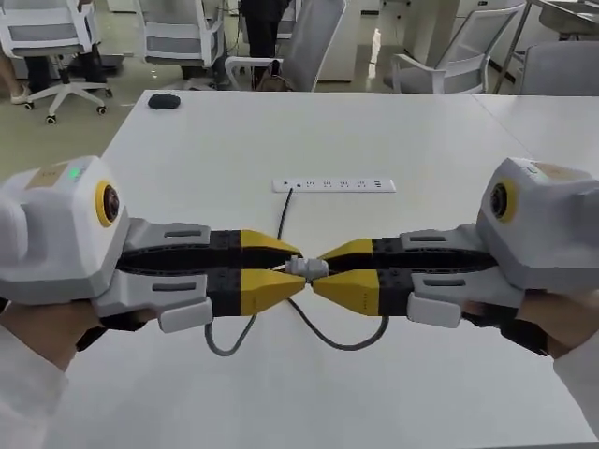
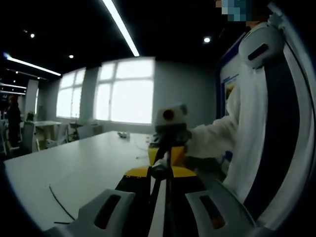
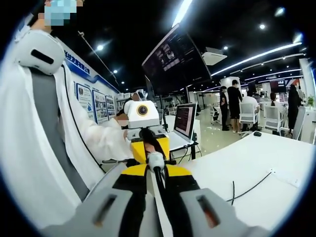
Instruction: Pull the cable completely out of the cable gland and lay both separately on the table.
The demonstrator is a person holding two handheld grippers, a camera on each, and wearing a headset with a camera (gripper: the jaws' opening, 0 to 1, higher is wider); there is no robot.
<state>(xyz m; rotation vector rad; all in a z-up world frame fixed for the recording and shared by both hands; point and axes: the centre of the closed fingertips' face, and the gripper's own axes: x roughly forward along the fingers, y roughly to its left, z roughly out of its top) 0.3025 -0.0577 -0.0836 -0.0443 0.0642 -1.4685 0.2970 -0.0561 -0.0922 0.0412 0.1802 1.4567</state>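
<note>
Head view: left hand-held gripper (image 1: 285,271) and right hand-held gripper (image 1: 329,271) tip to tip, level, over the white bench (image 1: 187,159). Both clenched on the cable gland (image 1: 307,269) from opposite ends. Can't tell whether one set of jaws pinches cable rather than gland body. Grey cable (image 1: 342,344) drooping below in two loops, one under each gripper, toward the bench surface.

Reads as the pull-out step, not yet done: cable threaded through the gland, nothing laid down separately.

Next move, as a judgement:
- hold one side fixed on the gland body
- get a firm pinch on the cable just beside it
- pull straight apart along the cable axis, no twisting off-line
- expect slip on the smooth jacket or drag from the seal; may take a re-grip and several short pulls
- then set gland and cable down well apart

Pose: left hand (image 1: 42,332) and right hand (image 1: 552,323) out to either side, wrists roughly straight, grippers horizontal and mirrored, jaws pointing at each other. Left gripper view and right gripper view agree: gland at own tips, opposite gripper dead ahead.

Also on the bench: power strip (image 1: 334,185) with its own black cord behind the work, dark mouse (image 1: 164,101) near the far edge.
</note>
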